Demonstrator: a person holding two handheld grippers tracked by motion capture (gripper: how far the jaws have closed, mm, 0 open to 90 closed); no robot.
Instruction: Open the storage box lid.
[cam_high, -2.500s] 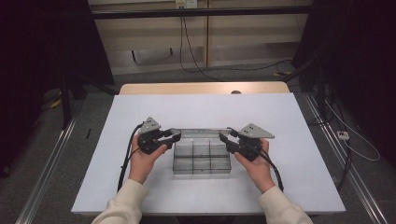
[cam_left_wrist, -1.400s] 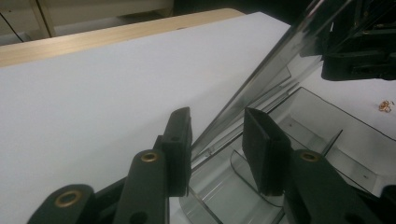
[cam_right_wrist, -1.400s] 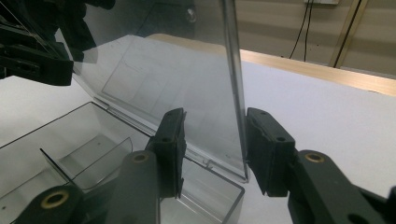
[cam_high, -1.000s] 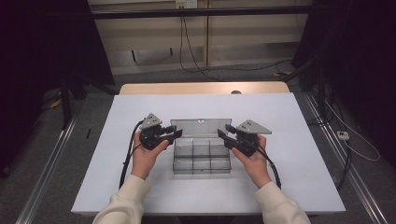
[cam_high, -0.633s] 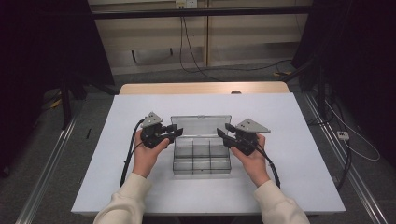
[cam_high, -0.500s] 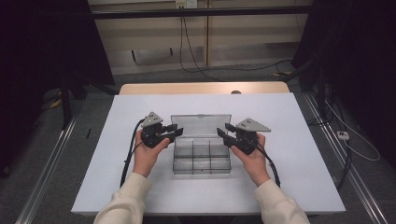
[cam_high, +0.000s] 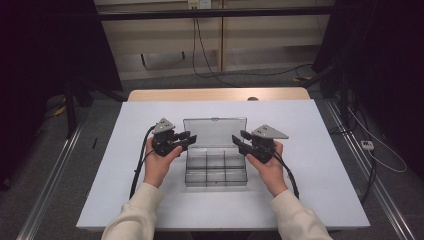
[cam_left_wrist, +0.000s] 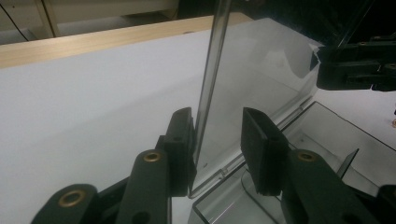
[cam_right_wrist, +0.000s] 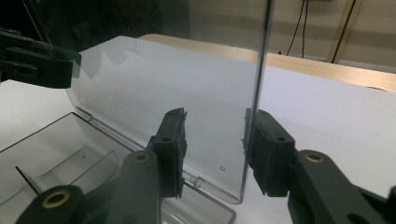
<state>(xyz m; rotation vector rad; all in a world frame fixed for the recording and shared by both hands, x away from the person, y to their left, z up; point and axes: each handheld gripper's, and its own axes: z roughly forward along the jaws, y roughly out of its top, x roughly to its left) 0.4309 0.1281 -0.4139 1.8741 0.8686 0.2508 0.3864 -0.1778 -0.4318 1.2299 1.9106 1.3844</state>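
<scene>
Box: clear organiser box (cam_high: 216, 165) mid-table, lid (cam_high: 215, 132) standing upright
Left gripper (cam_high: 189, 140): jaws parted, straddling the lid's left edge (one pad touching it); no squeeze
Right gripper (cam_high: 238, 140): jaws apart, straddling the right edge
Table (cam_high: 325, 165): white

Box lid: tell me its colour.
Clear, see-through plastic lid; shows best in the right gripper view.

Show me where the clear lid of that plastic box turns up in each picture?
High view: the lid stands open at centre, behind the compartments.
Left gripper view: lid rises between the black jaws, right of centre.
Right gripper view: lid spans the middle.
Shared landmark: the white table.
</scene>
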